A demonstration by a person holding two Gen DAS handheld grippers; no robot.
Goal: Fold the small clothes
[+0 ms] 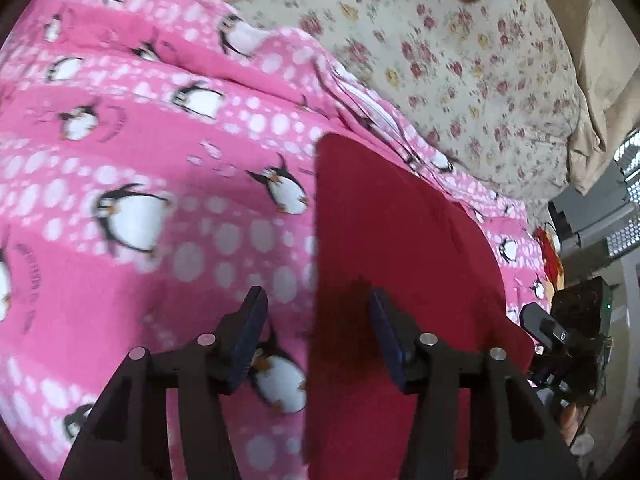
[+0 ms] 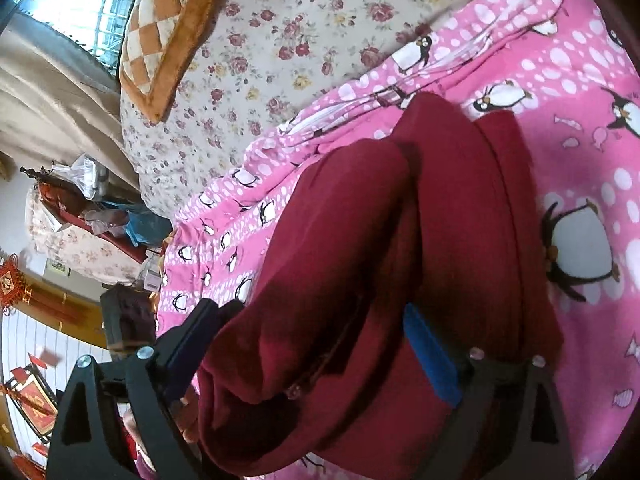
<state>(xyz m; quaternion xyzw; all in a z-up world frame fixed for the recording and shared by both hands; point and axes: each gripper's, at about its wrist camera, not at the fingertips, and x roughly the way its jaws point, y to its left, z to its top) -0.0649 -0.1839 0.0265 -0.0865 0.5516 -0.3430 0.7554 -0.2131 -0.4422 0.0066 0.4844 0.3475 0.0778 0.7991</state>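
Observation:
A dark red garment (image 1: pixel 392 248) lies on a pink penguin blanket (image 1: pixel 160 152). In the left wrist view its straight left edge runs between the fingers of my left gripper (image 1: pixel 318 312), which is open and grips nothing. In the right wrist view the garment (image 2: pixel 460 200) is folded into thick layers, with a bunched part rising between the fingers of my right gripper (image 2: pixel 312 316). The jaws stand wide apart around the cloth and do not pinch it. The right gripper also shows at the right edge of the left wrist view (image 1: pixel 560 332).
The blanket (image 2: pixel 580 100) lies on a floral bedsheet (image 1: pixel 460 60) (image 2: pixel 280 32). An orange checked cushion (image 2: pixel 168 32) rests at the bed's far side. Beige curtain (image 2: pixel 48 92) and cluttered furniture (image 2: pixel 92 208) stand beyond the bed edge.

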